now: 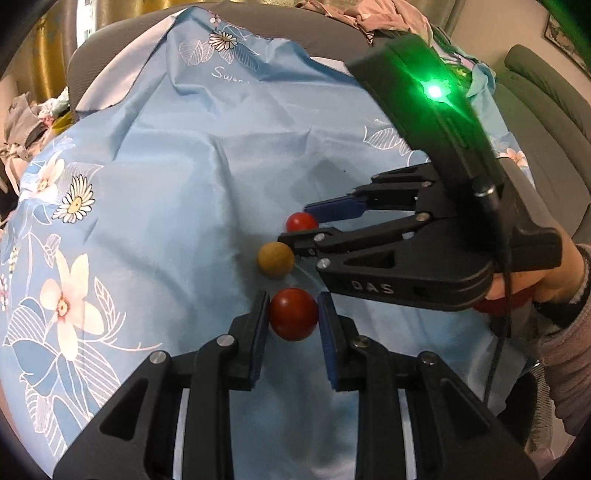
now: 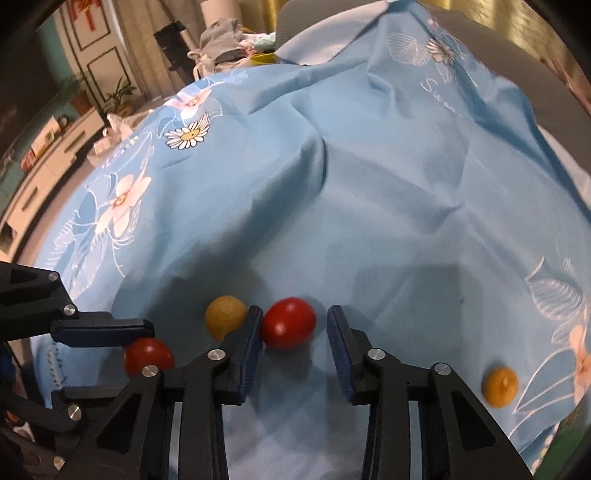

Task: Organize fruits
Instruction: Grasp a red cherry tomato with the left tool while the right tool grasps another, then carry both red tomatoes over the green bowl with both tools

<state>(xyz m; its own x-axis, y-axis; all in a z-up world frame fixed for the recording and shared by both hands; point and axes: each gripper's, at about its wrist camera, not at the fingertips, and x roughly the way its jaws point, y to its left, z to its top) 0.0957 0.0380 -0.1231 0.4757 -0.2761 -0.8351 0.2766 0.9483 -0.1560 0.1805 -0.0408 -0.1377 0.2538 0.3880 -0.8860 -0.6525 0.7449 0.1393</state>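
Note:
Three small round fruits lie close together on a light blue flowered cloth (image 1: 166,155). In the left wrist view my left gripper (image 1: 293,308) is open with a red fruit (image 1: 293,314) between its fingers, touching the left pad. A tan fruit (image 1: 276,259) lies just beyond it, and a second red fruit (image 1: 301,222) beyond that. My right gripper (image 1: 297,227) reaches in from the right, open around that far red fruit. In the right wrist view my right gripper (image 2: 294,321) straddles the red fruit (image 2: 289,323), with the tan fruit (image 2: 225,316) left of it and the left gripper's red fruit (image 2: 147,355) further left.
Another orange-yellow fruit (image 2: 501,386) lies alone on the cloth at the right. The cloth (image 2: 369,166) is wrinkled and covers a grey cushioned seat (image 1: 258,18). Piled clothes (image 1: 380,18) lie behind; a grey-green sofa (image 1: 546,122) stands at the right.

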